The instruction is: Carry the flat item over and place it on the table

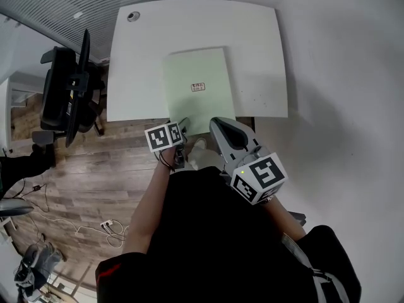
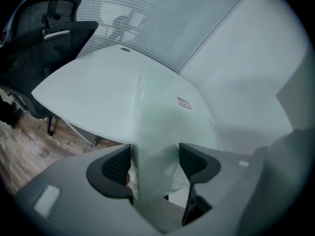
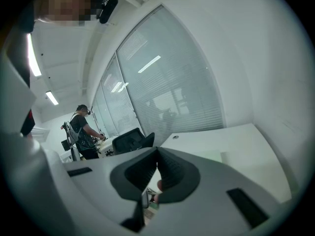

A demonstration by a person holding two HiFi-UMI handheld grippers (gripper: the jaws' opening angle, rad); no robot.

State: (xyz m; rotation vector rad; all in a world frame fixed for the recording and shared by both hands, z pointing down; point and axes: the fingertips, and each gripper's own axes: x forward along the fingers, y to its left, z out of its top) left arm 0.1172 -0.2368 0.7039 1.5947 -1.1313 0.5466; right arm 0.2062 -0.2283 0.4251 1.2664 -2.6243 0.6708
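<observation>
1. Currently the left forearm [image 1: 150, 201] reaches forward from the body. The left gripper [image 1: 182, 126] is tipped down at the near edge of the white table [image 1: 252, 36], with its marker cube [image 1: 165, 136] facing up.
2. Left jaws stand apart, not clamped. The near edge of the pale green sheet [image 2: 162, 117] sits between them. It runs close along the left-hand pad [image 2: 117, 164], with more slack toward the right-hand pad [image 2: 194, 160]. Can't tell if either pad actually touches it.
3. The right gripper [image 1: 217, 122] is held just right of the left one and aimed closer to level across the table. Its jaws are together, pads meeting at the tips. The sheet lies below and ahead of these jaws, not between them.
4. Ahead of both jaw pairs, the sheet lies flat on the table. Its near edge overhangs the front edge toward the grippers. A small red label [image 1: 197, 87] sits near its middle.
5. Off to the left of the jaws, a black office chair [image 1: 63, 93] stands beside the table on the wood floor [image 1: 82, 182].
6. Far beyond the right jaws, a person [image 3: 83, 129] stands near the glass partition [image 3: 162, 92].
</observation>
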